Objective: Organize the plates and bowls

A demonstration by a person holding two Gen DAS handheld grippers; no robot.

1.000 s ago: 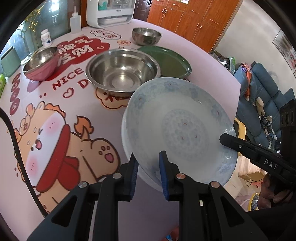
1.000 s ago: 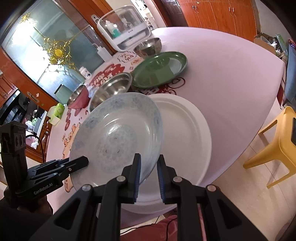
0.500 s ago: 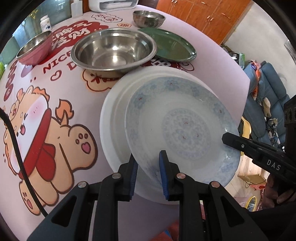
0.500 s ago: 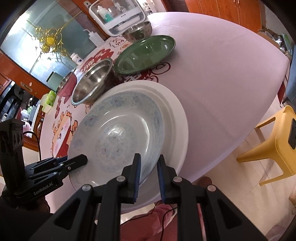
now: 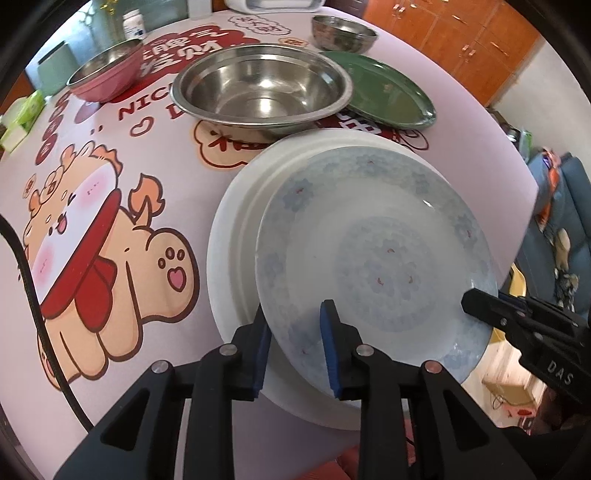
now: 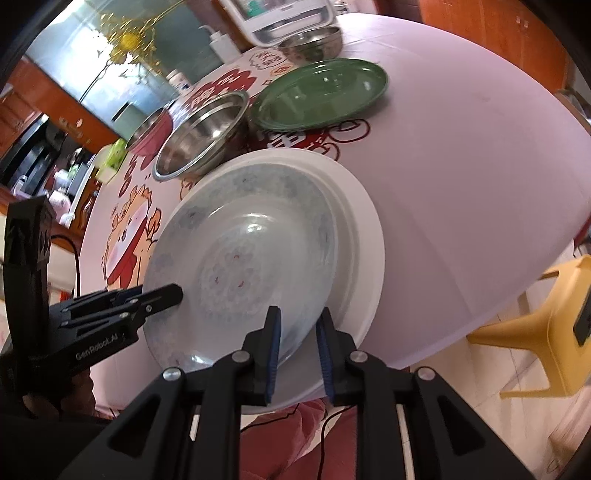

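The left gripper is seen at the bottom of its view with the near rim of the blue-patterned plate between its blue pads. The right gripper straddles the same plate at the opposite rim. Both pairs of jaws have just been opened a little, with the rim still between them; whether the pads still press on it cannot be told. The patterned plate is set inside the larger white plate, shifted toward the right of the left view, so that a broad white crescent is left bare on the left and top. The white plate is placed at the near edge of the pink table; whether its lower rim passes that edge cannot be told. Just above it in the left view, the large steel bowl nearly meets the white rim, and the green plate is set beside that bowl at upper right. The pink bowl and the small steel bowl are placed farther up. Open tablecloth is left at the left of the left view and at the right of the right view, where a yellow stool is seen beyond the table edge. Compared with a second ago, the patterned plate, then held tilted and partly off the white plate, has been lowered and brought over it.
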